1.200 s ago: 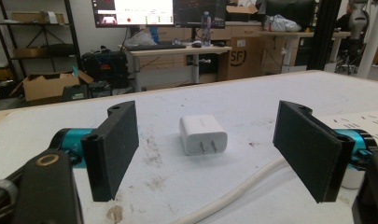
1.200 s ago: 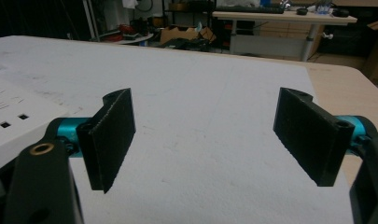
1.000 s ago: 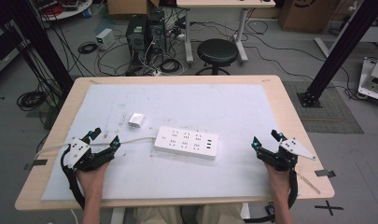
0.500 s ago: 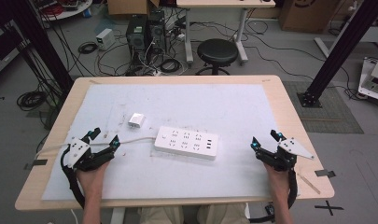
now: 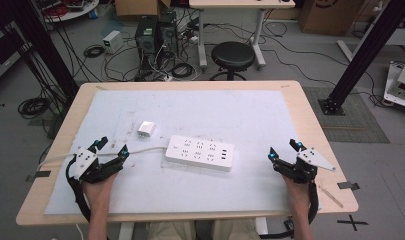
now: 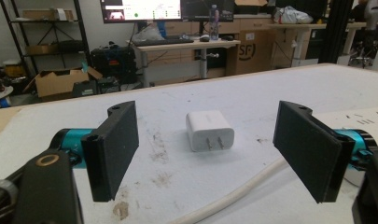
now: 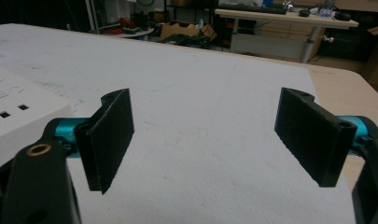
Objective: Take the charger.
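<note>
Your left gripper (image 5: 111, 148) sits low near the left edge of the tabletop (image 5: 310, 120), with its fingers (image 6: 113, 148) spread wide and nothing between them. Right ahead of it, a little way off, lies the small white charger (image 6: 209, 129) (the one with two metal prongs facing you). It rests flat on the white mat (image 5: 205, 115), near the left end of the white power strip (image 5: 200, 152) but not touching it. The strip's white cord (image 6: 233, 193) runs across just in front of your left fingers. The charger looks light and hard, with smooth plastic sides, so it may slip if you pinch it softly. Take it by its two flat side faces, not by the prongs, because the prongs are thin and have to stay free. The power strip looks stiff and a good bit heavier, so it should mostly stay put, but it could slide on the mat if you push on it. Your right gripper (image 5: 285, 150) waits well apart on the right side, near the strip's right end (image 7: 18, 122). Its fingers (image 7: 111, 137) are wide open too and hold nothing.
</note>
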Available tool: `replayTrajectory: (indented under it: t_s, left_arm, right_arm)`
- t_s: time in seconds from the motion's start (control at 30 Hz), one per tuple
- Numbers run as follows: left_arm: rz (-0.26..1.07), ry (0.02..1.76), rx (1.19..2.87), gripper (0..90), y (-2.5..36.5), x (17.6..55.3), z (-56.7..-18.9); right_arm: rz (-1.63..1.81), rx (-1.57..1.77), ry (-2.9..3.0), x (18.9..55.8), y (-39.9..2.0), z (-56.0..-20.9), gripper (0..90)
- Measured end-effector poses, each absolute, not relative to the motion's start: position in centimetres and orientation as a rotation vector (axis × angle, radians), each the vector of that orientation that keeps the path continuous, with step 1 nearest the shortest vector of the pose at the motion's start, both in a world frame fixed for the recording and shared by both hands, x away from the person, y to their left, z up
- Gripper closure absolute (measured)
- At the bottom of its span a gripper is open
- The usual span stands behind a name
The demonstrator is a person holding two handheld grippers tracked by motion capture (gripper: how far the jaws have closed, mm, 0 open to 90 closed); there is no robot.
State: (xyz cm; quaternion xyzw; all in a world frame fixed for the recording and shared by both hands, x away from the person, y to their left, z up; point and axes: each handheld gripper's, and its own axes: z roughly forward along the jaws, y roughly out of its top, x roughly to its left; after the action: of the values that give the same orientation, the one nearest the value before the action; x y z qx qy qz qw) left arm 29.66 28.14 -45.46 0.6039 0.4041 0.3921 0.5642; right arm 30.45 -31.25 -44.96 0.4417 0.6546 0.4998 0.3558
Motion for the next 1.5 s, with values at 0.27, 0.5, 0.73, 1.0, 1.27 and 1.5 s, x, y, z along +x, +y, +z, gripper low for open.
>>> replayTrajectory:
  t_s: [0.27,0.5,0.73,1.0,1.27,1.5]
  left_arm:
    - [0.93,0.944,1.439,22.2,27.9,29.7,-45.4]
    - [0.906,0.977,1.445,22.2,27.8,29.8,-45.0]
    - [0.9,0.907,1.455,22.2,26.7,30.1,-41.7]
    - [0.816,0.939,1.528,22.2,25.9,32.0,-38.9]
    - [0.718,1.059,1.666,22.2,24.7,35.3,-37.9]
    - [0.703,1.154,1.778,22.3,22.7,38.1,-38.4]
  right_arm:
    - [1.276,1.124,1.707,30.5,-31.2,-44.9,20.2]
    - [1.275,1.125,1.706,30.5,-31.1,-44.9,20.2]
    - [1.273,1.126,1.708,30.5,-31.1,-44.9,20.2]
    - [1.273,1.132,1.704,30.5,-31.1,-45.0,20.2]
    - [1.273,1.124,1.699,30.5,-31.1,-45.0,20.2]
    - [1.272,1.125,1.703,30.5,-31.1,-45.0,20.2]
